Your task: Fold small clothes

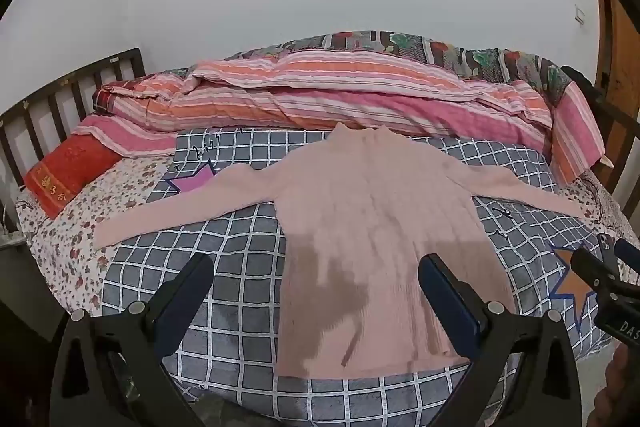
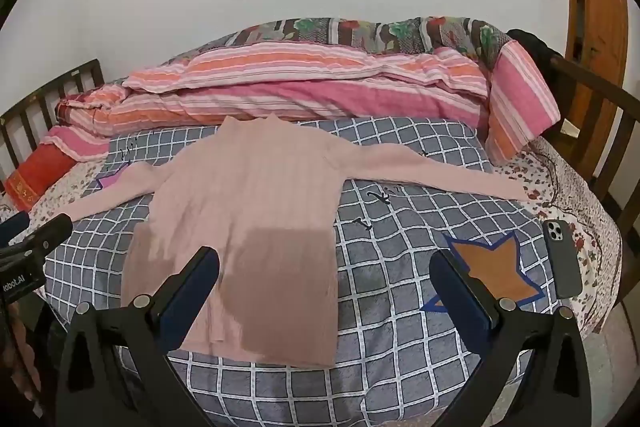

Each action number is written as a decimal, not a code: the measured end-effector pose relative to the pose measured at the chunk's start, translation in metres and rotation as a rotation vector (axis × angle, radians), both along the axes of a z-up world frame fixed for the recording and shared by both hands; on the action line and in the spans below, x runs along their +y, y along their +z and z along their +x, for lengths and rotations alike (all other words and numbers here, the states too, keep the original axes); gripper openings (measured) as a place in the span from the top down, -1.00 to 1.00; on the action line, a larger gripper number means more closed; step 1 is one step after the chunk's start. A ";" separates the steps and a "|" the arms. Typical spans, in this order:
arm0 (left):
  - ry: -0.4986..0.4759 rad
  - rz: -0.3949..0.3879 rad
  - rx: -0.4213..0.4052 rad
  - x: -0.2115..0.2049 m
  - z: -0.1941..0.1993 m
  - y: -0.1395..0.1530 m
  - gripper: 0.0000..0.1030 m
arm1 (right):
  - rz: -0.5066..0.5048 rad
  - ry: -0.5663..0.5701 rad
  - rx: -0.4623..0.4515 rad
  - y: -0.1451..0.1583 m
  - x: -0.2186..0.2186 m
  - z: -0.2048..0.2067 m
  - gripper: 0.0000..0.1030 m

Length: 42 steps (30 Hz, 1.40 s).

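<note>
The left hand-held gripper (image 1: 316, 275) hovers with its fingers spread wide, holding nothing. The right hand-held gripper (image 2: 324, 271) hangs just beside it, likewise spread wide and holding nothing.

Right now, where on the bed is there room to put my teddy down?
Free: the checked blanket between the pink sweater and the phone, around the orange star. Also the flowered sheet below the red pillow. The back is crowded with the striped quilt.
</note>
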<state>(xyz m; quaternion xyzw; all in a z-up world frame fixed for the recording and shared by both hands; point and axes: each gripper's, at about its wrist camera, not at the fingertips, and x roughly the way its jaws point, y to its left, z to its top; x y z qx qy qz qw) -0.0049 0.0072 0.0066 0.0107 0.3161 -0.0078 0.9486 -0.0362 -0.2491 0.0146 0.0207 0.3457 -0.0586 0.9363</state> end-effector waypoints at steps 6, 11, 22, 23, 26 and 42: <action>0.009 0.007 -0.001 -0.003 0.000 -0.002 -1.00 | 0.003 -0.005 -0.006 0.001 0.000 -0.001 -1.00; 0.010 0.006 0.000 -0.003 -0.001 -0.003 -1.00 | 0.005 -0.005 -0.011 0.003 -0.001 -0.002 -1.00; 0.018 0.003 0.005 -0.001 0.001 -0.004 -1.00 | 0.003 0.002 -0.017 0.005 0.001 -0.002 -1.00; 0.017 0.003 0.005 0.000 0.001 -0.004 -1.00 | 0.003 0.002 -0.017 0.005 0.002 -0.002 -1.00; 0.017 0.002 0.005 0.000 0.000 -0.005 -1.00 | 0.004 0.002 -0.018 0.005 0.003 -0.002 -1.00; 0.016 0.003 0.004 -0.002 -0.001 -0.005 -1.00 | 0.007 -0.004 -0.023 0.005 0.001 -0.004 -1.00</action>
